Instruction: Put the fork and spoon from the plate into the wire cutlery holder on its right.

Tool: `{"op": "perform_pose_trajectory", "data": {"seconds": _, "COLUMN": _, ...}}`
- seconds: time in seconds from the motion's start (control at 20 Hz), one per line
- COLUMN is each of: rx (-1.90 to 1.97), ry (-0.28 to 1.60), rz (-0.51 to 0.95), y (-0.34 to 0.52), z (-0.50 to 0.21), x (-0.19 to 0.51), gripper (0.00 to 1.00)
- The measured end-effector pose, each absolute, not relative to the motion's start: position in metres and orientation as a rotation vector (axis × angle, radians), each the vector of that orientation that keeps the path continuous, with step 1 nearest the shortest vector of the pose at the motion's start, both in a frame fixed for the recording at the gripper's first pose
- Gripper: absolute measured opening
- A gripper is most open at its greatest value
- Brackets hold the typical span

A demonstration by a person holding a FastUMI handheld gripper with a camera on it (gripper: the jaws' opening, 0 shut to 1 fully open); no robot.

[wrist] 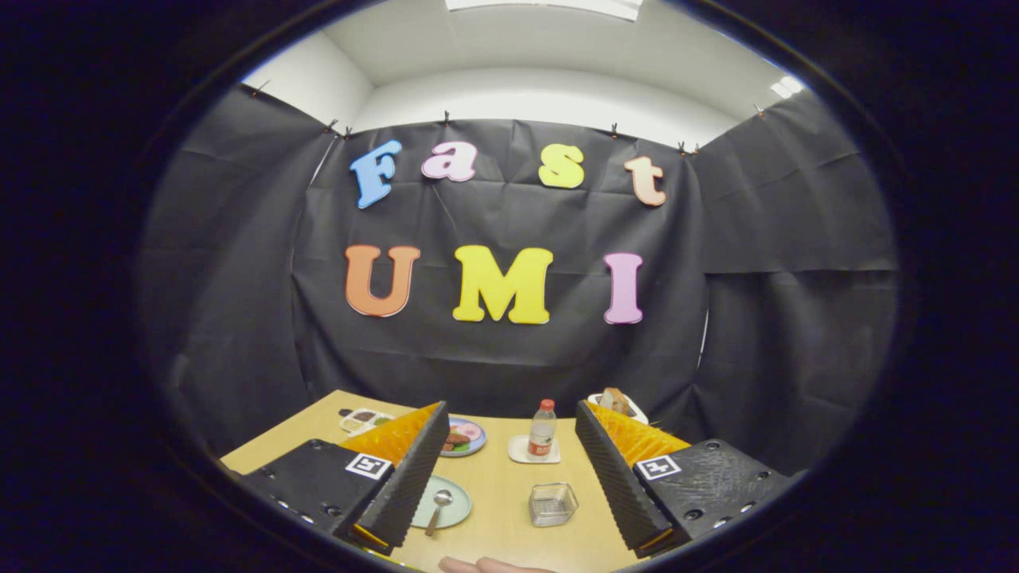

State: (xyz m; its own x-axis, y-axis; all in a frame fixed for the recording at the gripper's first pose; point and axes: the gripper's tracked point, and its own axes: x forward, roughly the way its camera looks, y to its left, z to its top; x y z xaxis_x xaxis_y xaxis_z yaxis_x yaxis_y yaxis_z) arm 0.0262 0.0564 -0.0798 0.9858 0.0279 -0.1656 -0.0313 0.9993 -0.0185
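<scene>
On wooden table [501, 509], ahead of gripper [509, 497], listed by size, places taken from the plate.

- Plate [454, 509], pale green, round; partly hidden behind left finger.
- Second plate [470, 434], farther back from the plate, carrying food.
- Tray [360, 419] with compartments, back and left of the plate, near far table edge.
- Bottle [542, 430], upright on white coaster [521, 454], back and right of the plate.
- Toaster-like item [617, 404], far back right; too small to identify.
- Wire cutlery holder [552, 504], right of the plate, apart from it, between the fingers and nearer the right one; appears empty.
- Spoon [438, 509] on the plate, bowl away, handle toward camera, long axis running near-to-far with slight tilt.
- Fork: not made out, possibly hidden behind left finger.
- Fingertips of a hand [486, 566] at near table edge, below the plate.

Fingers spread wide, gripping nothing, raised well above table. Spoon lies ahead, low, by left finger; likely needs leftward shift and descent. Bare table between plate and holder gives room for carrying across.
</scene>
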Motion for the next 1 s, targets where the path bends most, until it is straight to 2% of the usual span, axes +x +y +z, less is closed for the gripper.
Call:
{"op": "perform_pose_trajectory", "data": {"seconds": 0.65, "rx": -0.038, "ry": 0.663, "rz": 0.135, "y": 0.162, "z": -0.32, "x": 0.069, "gripper": 0.96}}
{"op": "perform_pose_trajectory", "data": {"seconds": 0.85, "rx": -0.035, "ry": 0.79, "rz": 0.125, "y": 0.177, "z": -0.374, "x": 0.079, "gripper": 0.91}}
{"op": "perform_pose_trajectory", "data": {"seconds": 1.0, "rx": -0.01, "ry": 0.871, "rz": 0.114, "y": 0.185, "z": -0.401, "x": 0.089, "gripper": 0.75}}
